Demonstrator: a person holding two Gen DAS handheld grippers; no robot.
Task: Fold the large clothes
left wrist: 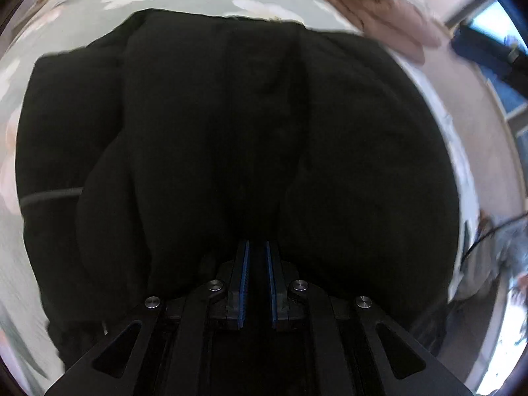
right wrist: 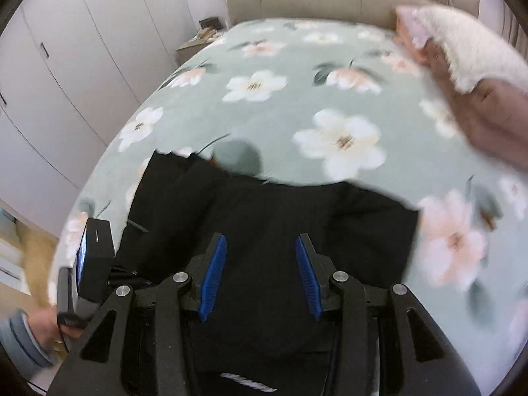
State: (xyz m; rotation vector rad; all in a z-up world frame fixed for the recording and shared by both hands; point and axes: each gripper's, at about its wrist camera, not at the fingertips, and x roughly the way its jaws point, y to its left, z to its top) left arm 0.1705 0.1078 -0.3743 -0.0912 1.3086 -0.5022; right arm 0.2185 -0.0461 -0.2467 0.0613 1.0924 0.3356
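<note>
Left claw (left wrist: 256, 247), blue pads nearly together, pinching a fold of the black garment (left wrist: 231, 132), which bunches in thick folds across most of the left wrist view. Right claw (right wrist: 260, 247), spread wide and holding nothing, poised above the same garment, which lies on the near part of the floral bed (right wrist: 297, 76). Pink and white folded clothes (right wrist: 468, 76) rest at the far right of the bed. White wardrobe (right wrist: 66, 66) at left.
</note>
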